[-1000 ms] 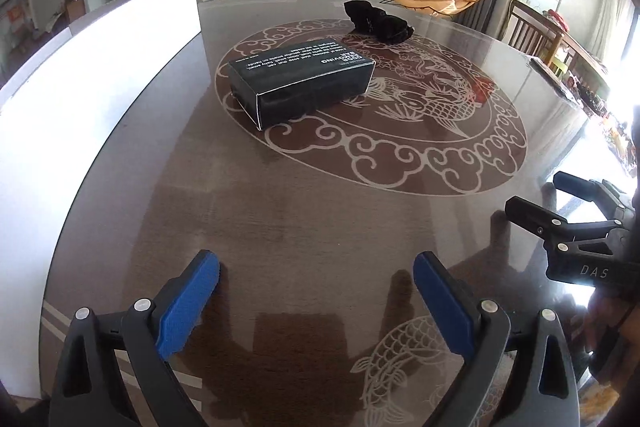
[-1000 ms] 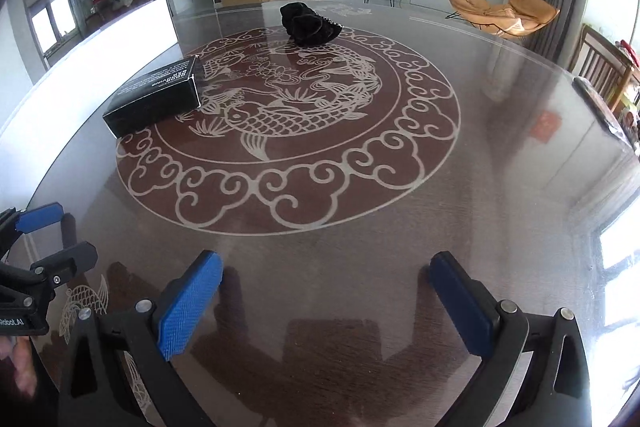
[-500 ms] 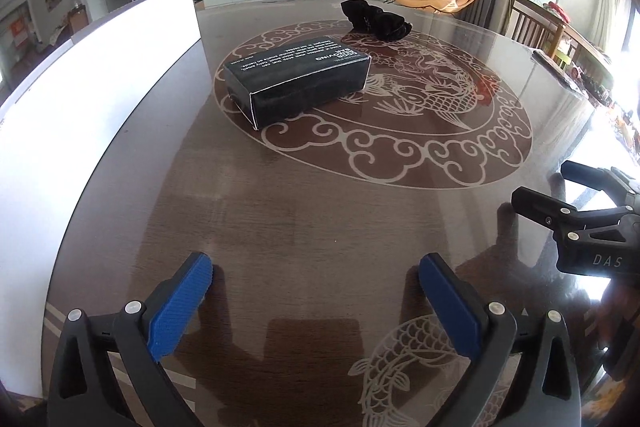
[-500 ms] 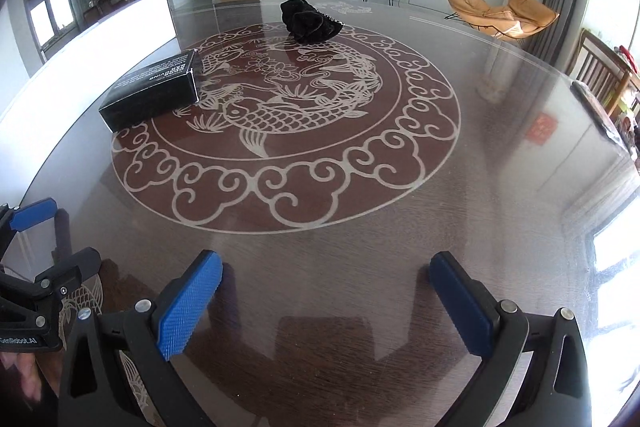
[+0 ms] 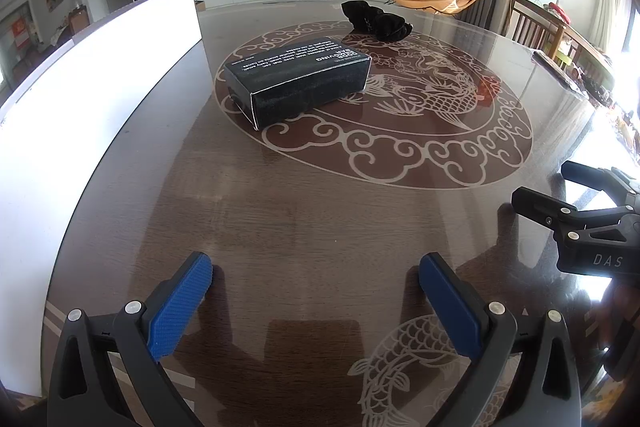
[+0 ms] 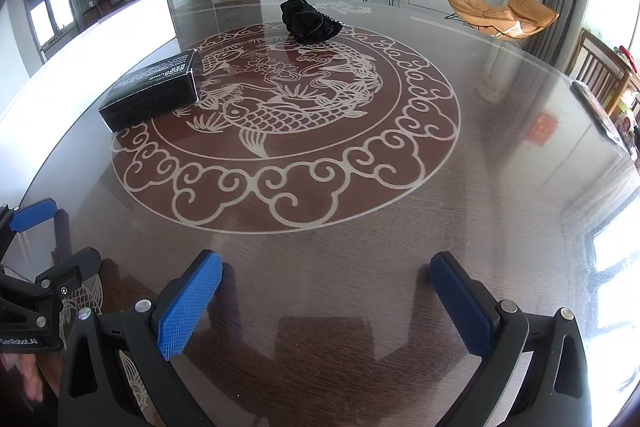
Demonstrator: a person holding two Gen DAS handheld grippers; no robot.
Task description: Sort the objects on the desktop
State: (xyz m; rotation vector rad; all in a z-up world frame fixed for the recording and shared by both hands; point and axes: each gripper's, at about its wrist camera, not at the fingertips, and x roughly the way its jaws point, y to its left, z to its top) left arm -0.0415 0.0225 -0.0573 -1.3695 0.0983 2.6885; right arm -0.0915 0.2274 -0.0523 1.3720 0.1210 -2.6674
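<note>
A black box (image 5: 298, 85) with white print lies on the round dark table, ahead of my left gripper (image 5: 316, 271), which is open and holds nothing. The box (image 6: 154, 89) sits far left in the right wrist view. Behind it lies a crumpled black cloth (image 5: 378, 21), also seen as a dark heap (image 6: 310, 21) at the table's far side. My right gripper (image 6: 326, 267) is open and empty above the near table edge. Each gripper shows in the other's view: the right gripper (image 5: 560, 187) at the right edge, the left gripper (image 6: 48, 231) at the left edge.
A long white board (image 5: 80, 87) runs along the table's left side. The table (image 6: 500, 187) carries a fish and cloud pattern under glass. A dark flat object (image 6: 596, 107) lies at the far right rim. Chairs and a TV stand beyond.
Both grippers have drifted slightly; the box sits a little higher and nearer in the left wrist view. Both stay open.
</note>
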